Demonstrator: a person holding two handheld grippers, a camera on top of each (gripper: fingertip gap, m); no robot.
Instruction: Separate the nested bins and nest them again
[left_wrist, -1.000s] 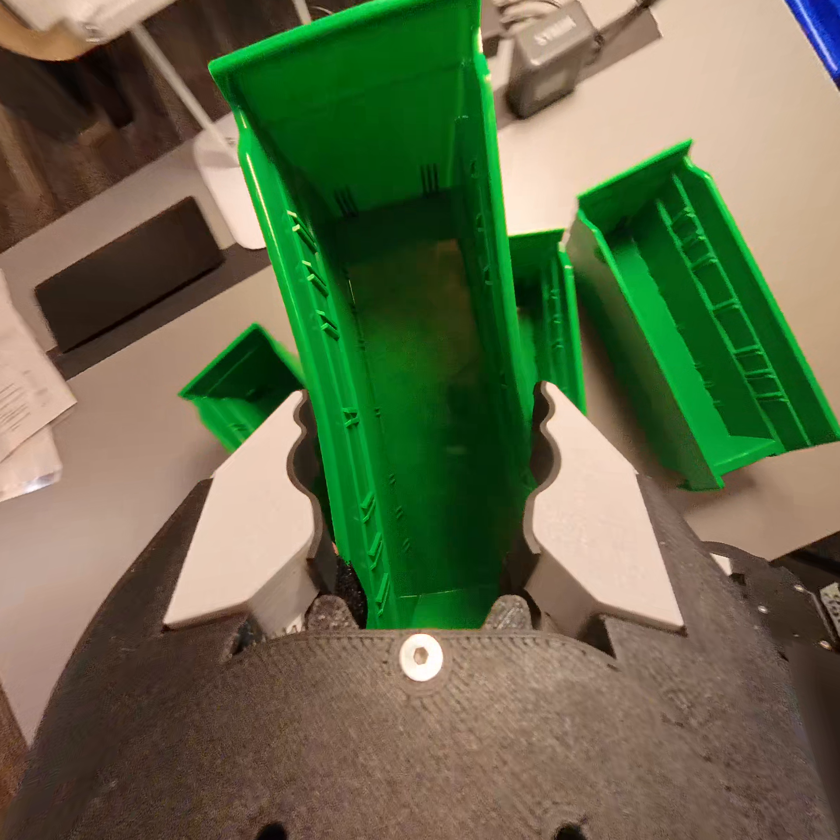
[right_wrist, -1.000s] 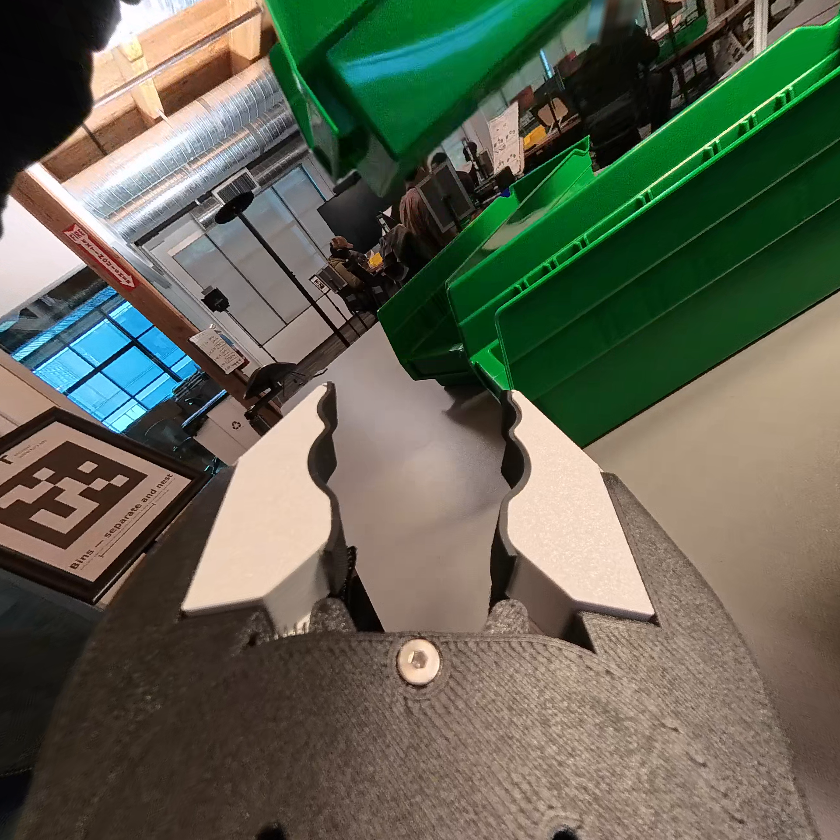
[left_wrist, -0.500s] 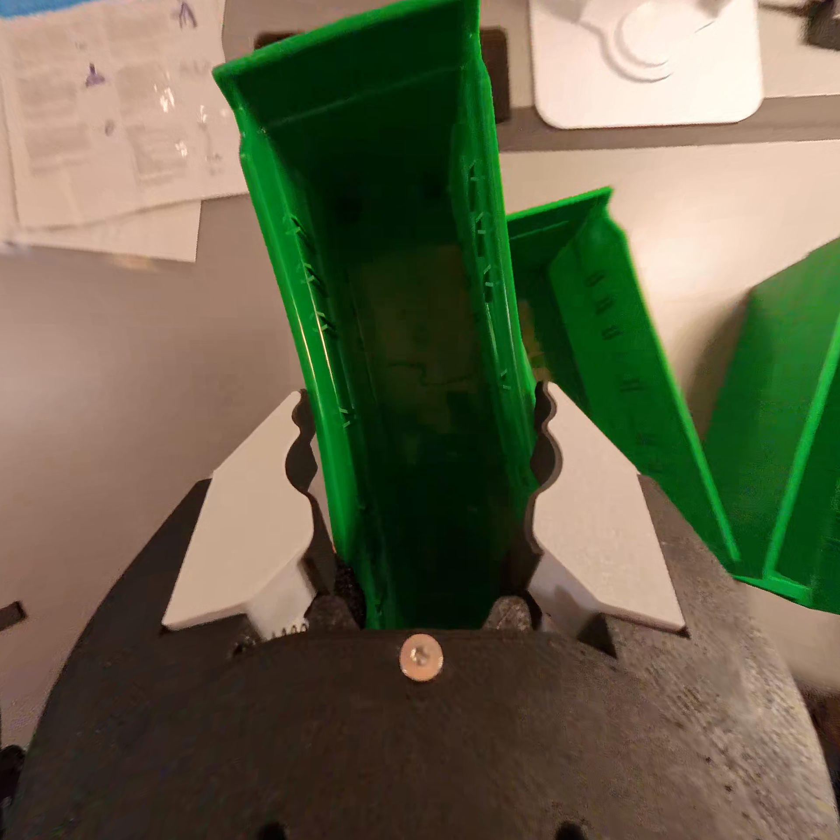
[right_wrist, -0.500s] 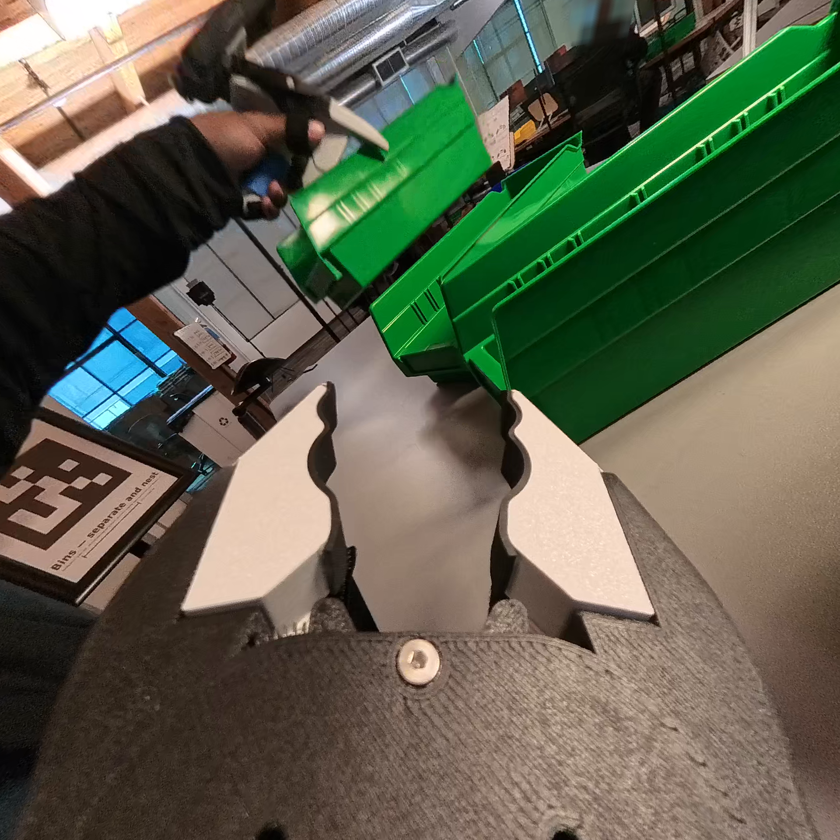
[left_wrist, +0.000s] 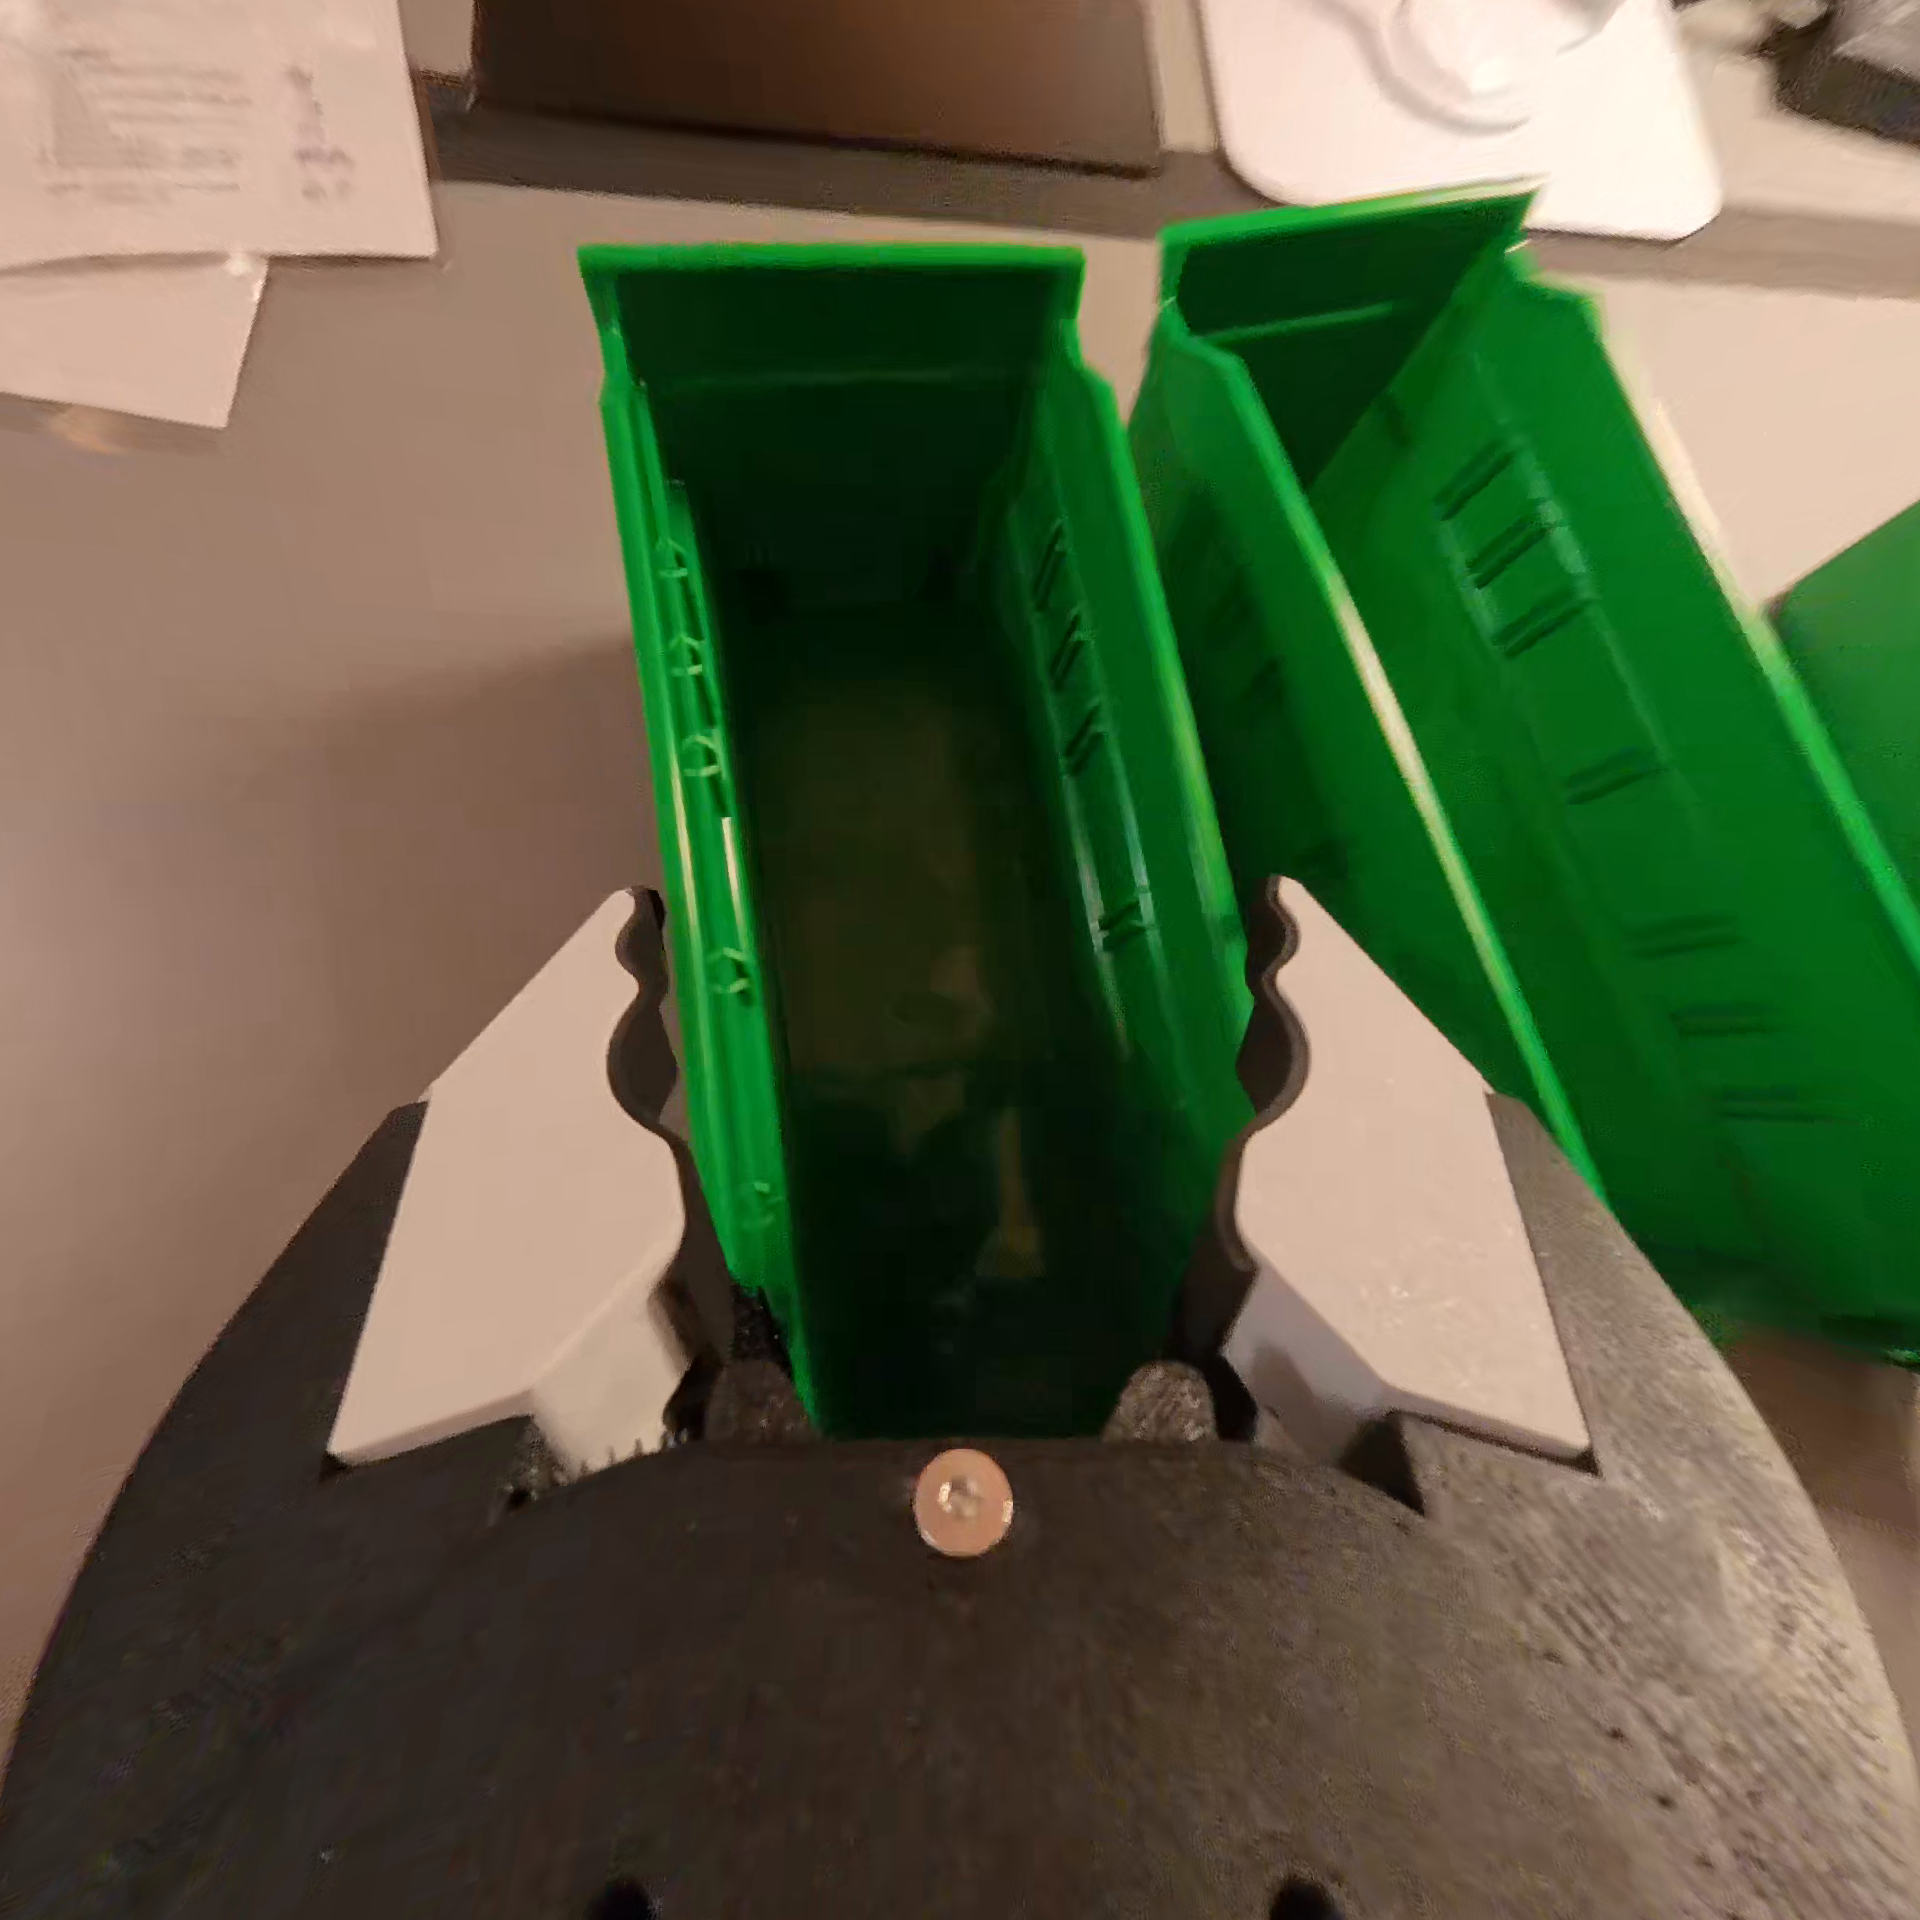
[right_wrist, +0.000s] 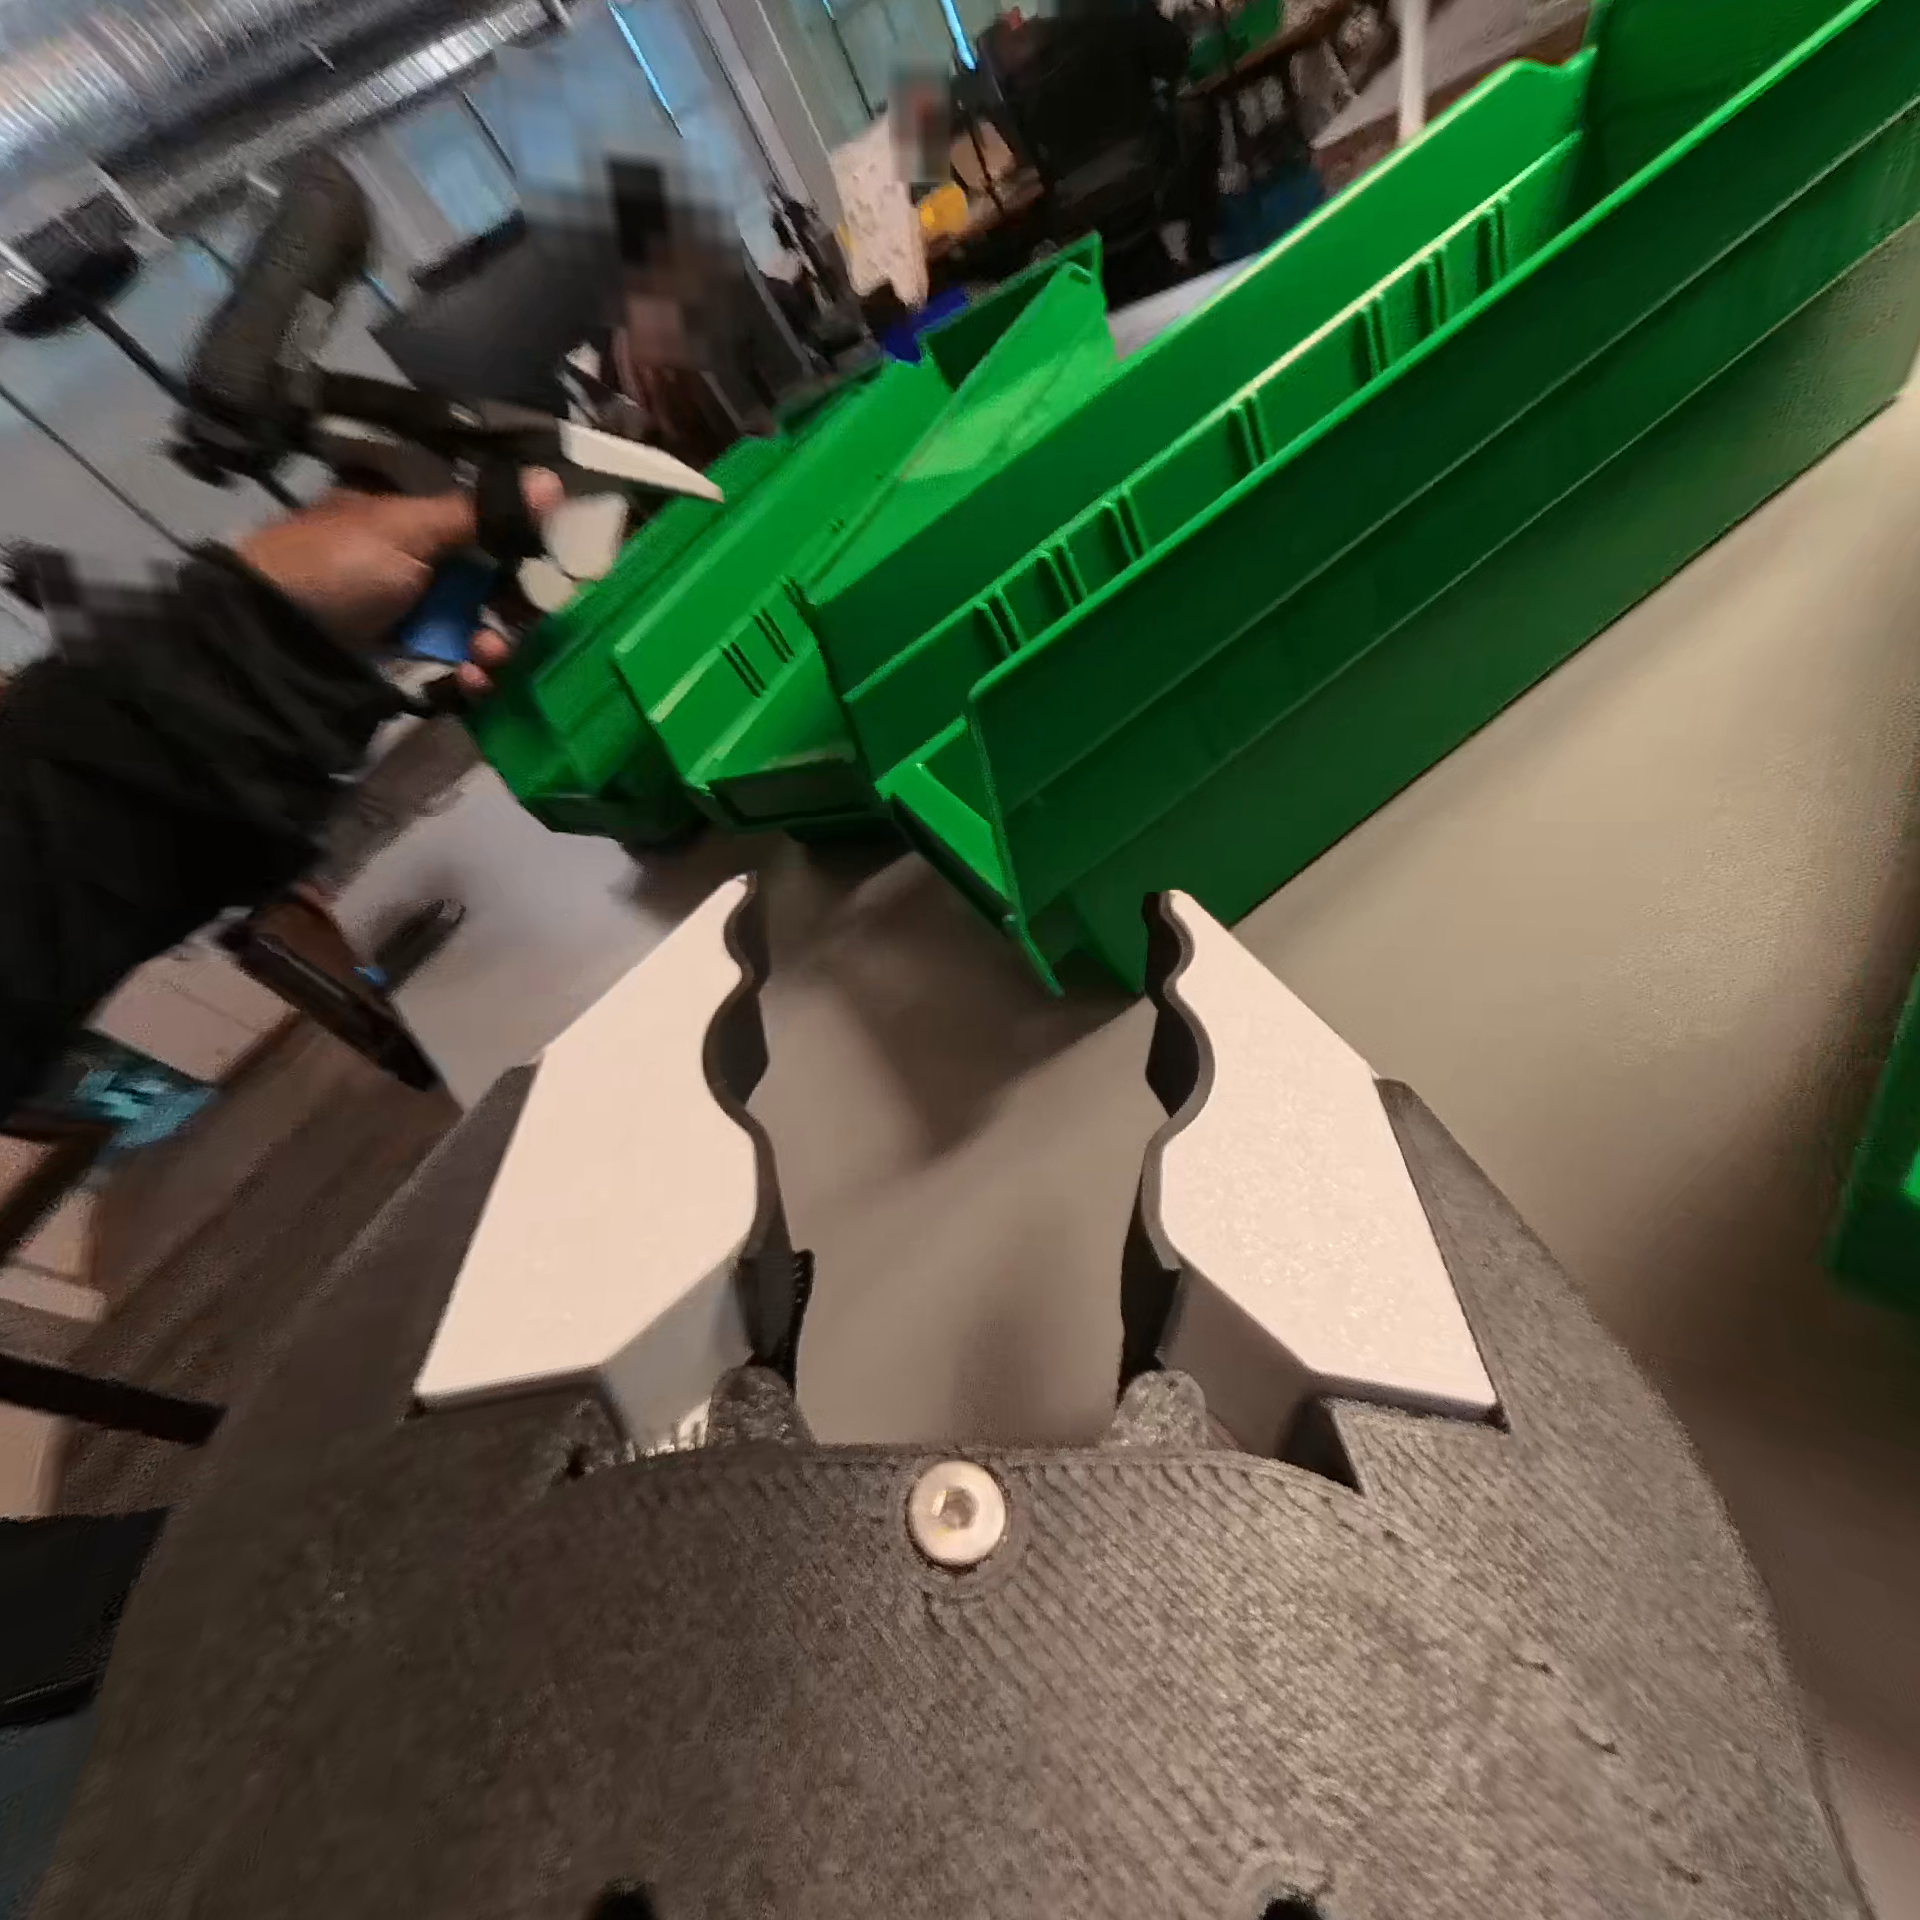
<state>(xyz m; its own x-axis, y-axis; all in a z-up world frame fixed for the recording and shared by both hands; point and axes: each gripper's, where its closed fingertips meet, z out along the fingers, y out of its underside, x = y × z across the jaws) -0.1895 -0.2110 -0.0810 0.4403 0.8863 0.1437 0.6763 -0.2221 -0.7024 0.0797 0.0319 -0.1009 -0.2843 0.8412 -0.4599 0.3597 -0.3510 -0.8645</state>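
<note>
L gripper (left_wrist: 956, 914) is spread wide w/ a narrow green bin (left_wrist: 883, 727) standing lengthwise btwn its fingers, open side toward the cam. Pads sit right beside the bin's side walls; a thin dark gap shows at the L pad (left_wrist: 639, 1039), and contact on the R side can't be told, so it doesn't look clamped. Bin is on the grey table (left_wrist: 260, 727), just beside a 2nd green bin (left_wrist: 1507, 727) that's tilted away to the right; a 3rd green piece (left_wrist: 1860, 675) shows at the frame edge. White papers (left_wrist: 208, 135) and a white base (left_wrist: 1455, 94) lie farther back. R gripper (right_wrist: 951, 904) is also open, nothing btwn its fingers, low over the table, w/ its R fingertip (right_wrist: 1184, 935) near the end of a long green bin (right_wrist: 1351, 623). From that view a person's hand (right_wrist: 364, 561) holds the L gripper at the far end of the bin row.
</note>
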